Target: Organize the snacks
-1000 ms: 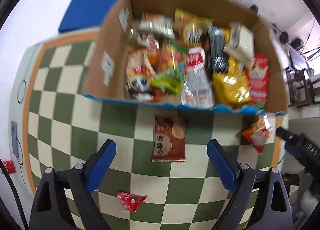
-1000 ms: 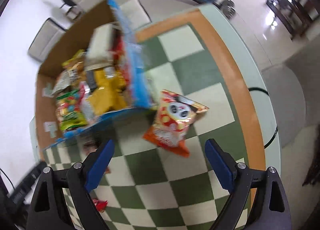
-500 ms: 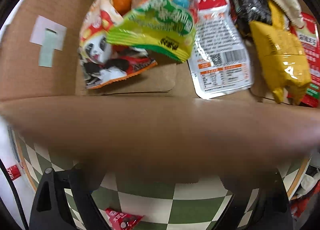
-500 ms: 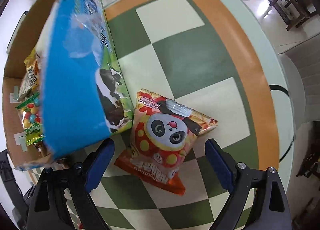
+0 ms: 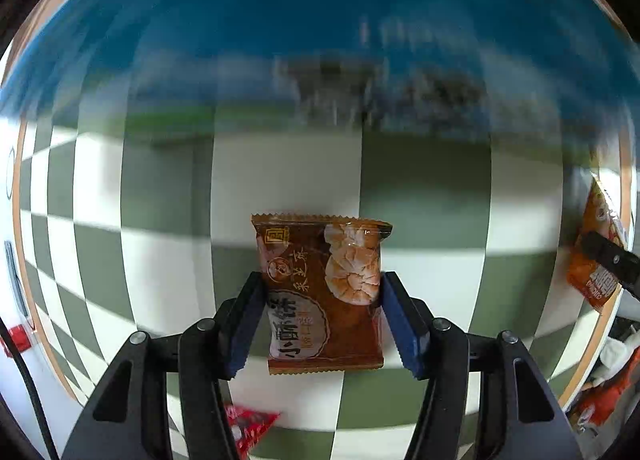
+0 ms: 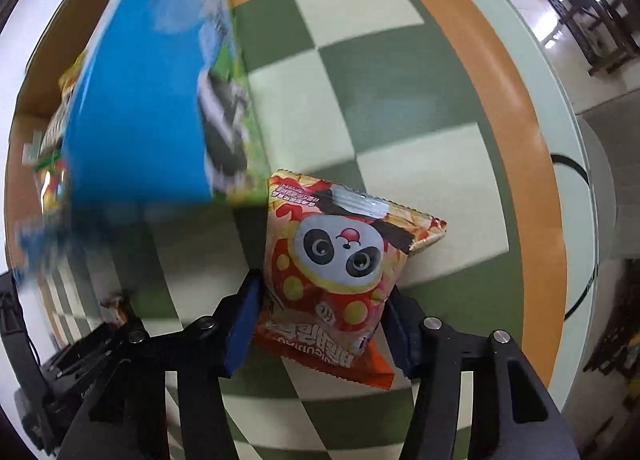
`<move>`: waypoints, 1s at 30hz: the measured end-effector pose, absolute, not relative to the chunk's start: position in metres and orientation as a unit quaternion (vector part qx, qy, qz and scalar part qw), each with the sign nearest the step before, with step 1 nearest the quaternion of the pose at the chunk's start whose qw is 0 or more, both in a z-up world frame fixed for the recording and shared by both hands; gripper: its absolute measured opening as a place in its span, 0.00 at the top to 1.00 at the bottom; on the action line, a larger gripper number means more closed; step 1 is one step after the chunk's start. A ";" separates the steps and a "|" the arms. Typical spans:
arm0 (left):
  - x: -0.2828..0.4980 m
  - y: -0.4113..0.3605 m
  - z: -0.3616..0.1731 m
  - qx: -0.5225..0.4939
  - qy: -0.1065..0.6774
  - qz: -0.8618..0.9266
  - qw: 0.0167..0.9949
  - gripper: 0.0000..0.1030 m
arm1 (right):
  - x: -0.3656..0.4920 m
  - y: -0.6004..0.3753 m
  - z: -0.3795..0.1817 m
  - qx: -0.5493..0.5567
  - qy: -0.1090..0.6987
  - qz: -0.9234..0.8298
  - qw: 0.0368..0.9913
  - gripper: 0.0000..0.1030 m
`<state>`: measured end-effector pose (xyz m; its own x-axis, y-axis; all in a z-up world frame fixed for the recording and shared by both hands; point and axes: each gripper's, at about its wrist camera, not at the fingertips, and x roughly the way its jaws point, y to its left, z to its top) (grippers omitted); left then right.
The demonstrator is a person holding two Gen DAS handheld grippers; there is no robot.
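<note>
On the checkered tabletop (image 5: 424,199), beside the blue box (image 6: 136,107), the left gripper (image 5: 322,316) has just closed on a brown snack packet (image 5: 320,296) with Chinese lettering. Nearer the orange edge, the right gripper (image 6: 320,320) has just closed on a panda-faced bag (image 6: 340,260).

Left gripper (image 5: 322,314): now lower, jaws just closing from wide onto the brown snack packet (image 5: 322,292), pads at its 3 and 9 o'clock edges.
Right gripper (image 6: 320,320): also lower, jaws just closing from wide, pinching the panda snack bag (image 6: 340,272).
</note>
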<state>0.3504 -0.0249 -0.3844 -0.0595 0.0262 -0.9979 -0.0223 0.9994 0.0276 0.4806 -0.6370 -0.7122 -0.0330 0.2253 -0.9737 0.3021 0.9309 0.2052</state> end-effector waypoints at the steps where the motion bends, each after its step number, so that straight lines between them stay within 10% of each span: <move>1: 0.345 -0.025 -0.384 0.000 0.728 0.014 0.685 0.45 | 0.477 -0.634 -0.712 0.180 0.721 -0.022 0.669 0.45; 30: 0.302 -0.035 -0.400 -0.004 0.748 0.006 0.663 0.43 | 0.417 -0.570 -0.719 0.113 0.768 0.026 0.630 0.32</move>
